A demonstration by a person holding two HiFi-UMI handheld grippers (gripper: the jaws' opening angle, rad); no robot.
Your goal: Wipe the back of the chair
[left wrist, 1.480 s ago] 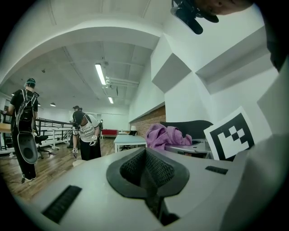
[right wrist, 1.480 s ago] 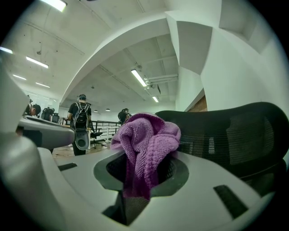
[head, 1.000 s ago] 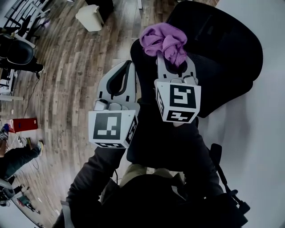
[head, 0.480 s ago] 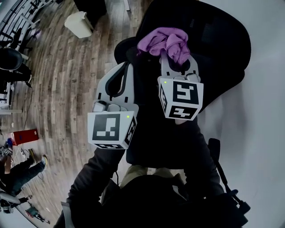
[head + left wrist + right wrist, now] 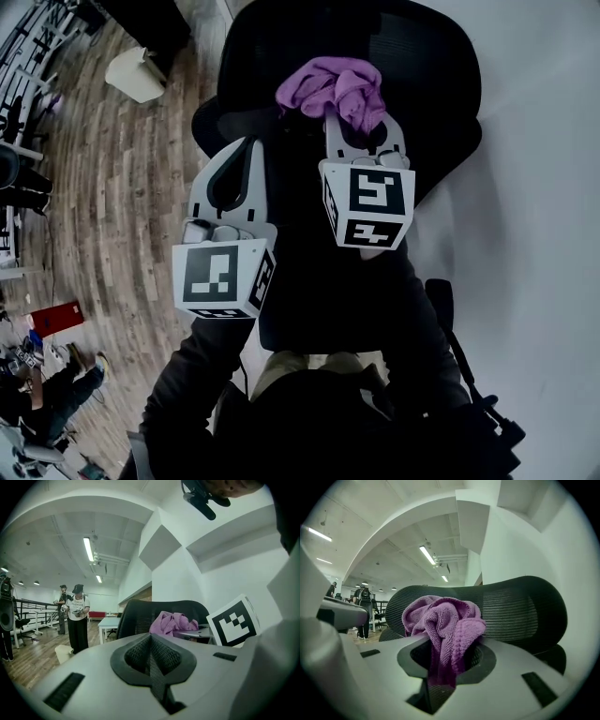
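Partly, purple cloth (image 5: 333, 86) hides right gripper (image 5: 356, 131) fingers clamping it; left gripper (image 5: 247, 150) fingers closed, empty.

Purple knit cloth (image 5: 336, 86); blk mesh chair back (image 5: 427, 56). Left gripper (image 5: 249, 145) & right gripper (image 5: 354, 127) lt grey, cubes w/ blk-&-wht squares. Floor (image 5: 103, 187) brown wood planks; wall (image 5: 539, 234) white.

You have a wood-plank floor (image 5: 122, 187) under you. The black mesh chair (image 5: 412, 66) stands right in front of you, its base hidden. To your left a white bin (image 5: 134, 75) sits on the boards, and nearer you lies a red box (image 5: 56, 317). Farther off, a white table (image 5: 108, 622) and a person in a white shirt (image 5: 77, 616) stand on the same planks.
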